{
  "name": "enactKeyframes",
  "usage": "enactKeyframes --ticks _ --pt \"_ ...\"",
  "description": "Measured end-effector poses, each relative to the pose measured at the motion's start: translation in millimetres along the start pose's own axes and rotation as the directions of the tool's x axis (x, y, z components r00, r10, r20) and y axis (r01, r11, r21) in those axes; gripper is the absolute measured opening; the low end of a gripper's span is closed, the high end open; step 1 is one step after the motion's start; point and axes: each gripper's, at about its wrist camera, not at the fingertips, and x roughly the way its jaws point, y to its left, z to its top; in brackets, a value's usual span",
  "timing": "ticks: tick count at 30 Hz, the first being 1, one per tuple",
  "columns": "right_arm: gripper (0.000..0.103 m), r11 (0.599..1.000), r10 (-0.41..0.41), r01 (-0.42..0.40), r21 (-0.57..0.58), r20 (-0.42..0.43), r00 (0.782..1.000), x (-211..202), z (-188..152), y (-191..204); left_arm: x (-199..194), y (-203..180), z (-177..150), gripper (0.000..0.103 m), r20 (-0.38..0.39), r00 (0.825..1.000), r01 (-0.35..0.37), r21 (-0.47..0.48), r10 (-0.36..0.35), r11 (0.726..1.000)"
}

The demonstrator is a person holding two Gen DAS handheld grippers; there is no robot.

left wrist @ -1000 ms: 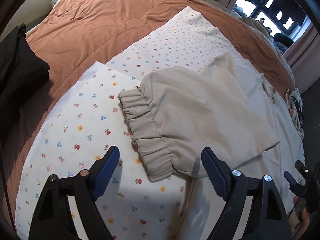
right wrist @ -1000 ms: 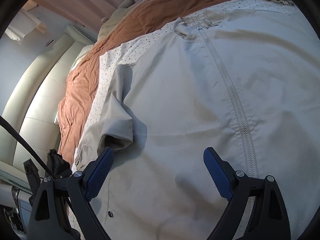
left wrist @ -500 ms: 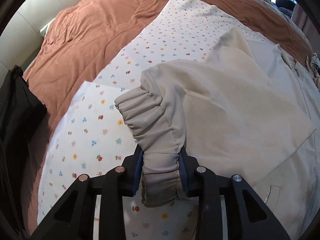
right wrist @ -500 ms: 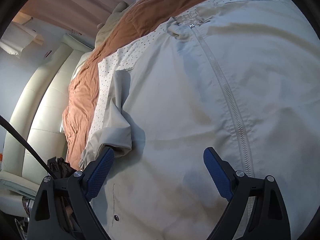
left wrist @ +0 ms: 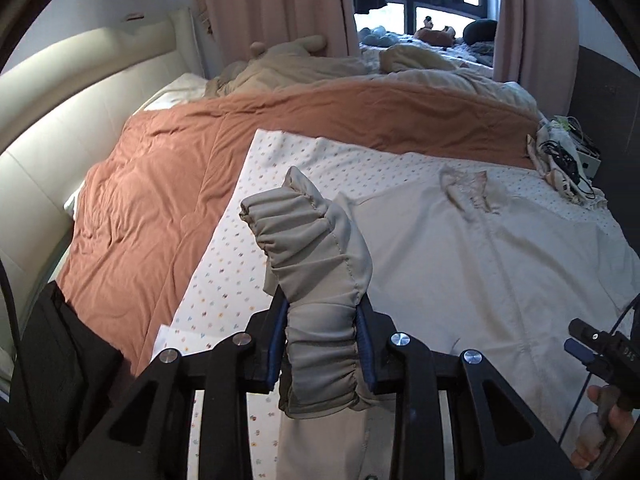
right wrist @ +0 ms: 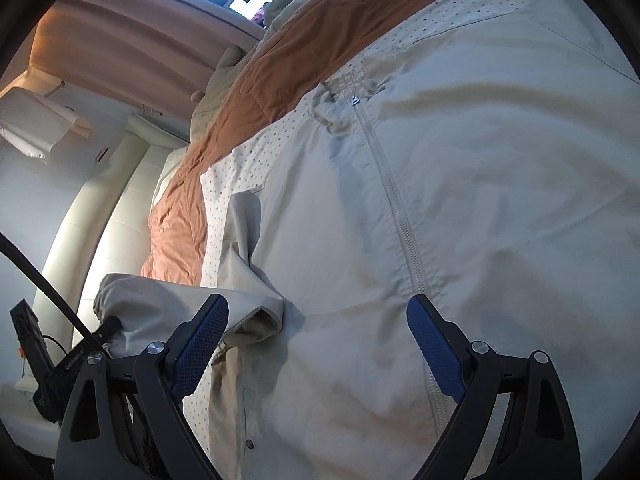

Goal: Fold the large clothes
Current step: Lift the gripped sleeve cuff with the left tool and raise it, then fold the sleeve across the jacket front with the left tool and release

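Observation:
A large beige zip jacket (left wrist: 480, 264) lies front up on a flower-print sheet (left wrist: 240, 256) on the bed. My left gripper (left wrist: 322, 340) is shut on the jacket's gathered elastic sleeve cuff (left wrist: 308, 240) and holds it lifted above the sheet, the cuff standing up between the pads. In the right wrist view the jacket (right wrist: 460, 200) fills the frame, its zip (right wrist: 400, 216) running down the middle. My right gripper (right wrist: 316, 344) is open and empty just above the jacket's lower body. The lifted sleeve (right wrist: 168, 300) shows at its left.
A rust-brown duvet (left wrist: 160, 200) covers the bed's far side. A cream padded headboard (left wrist: 60, 92) stands at left. Dark clothing (left wrist: 52, 360) lies at the near left edge. Cables and patterned cloth (left wrist: 564, 156) sit at the far right. Curtains and a window are behind.
My left gripper closed on the sleeve cuff and has lifted it up off the sheet, tilting the view toward the window. My right gripper stayed open, hovering over the jacket.

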Motion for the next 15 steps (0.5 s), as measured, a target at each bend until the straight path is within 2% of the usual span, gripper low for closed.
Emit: enactKeyframes --ticks 8,15 --pt "0.09 1.0 -0.026 0.026 0.007 0.054 0.998 -26 7 -20 -43 -91 40 0.032 0.089 0.987 0.126 0.117 -0.137 0.985" --pt "0.09 0.994 -0.004 -0.005 0.108 0.087 0.996 -36 12 -46 -44 -167 60 0.032 0.089 0.961 0.237 0.213 -0.26 0.948"
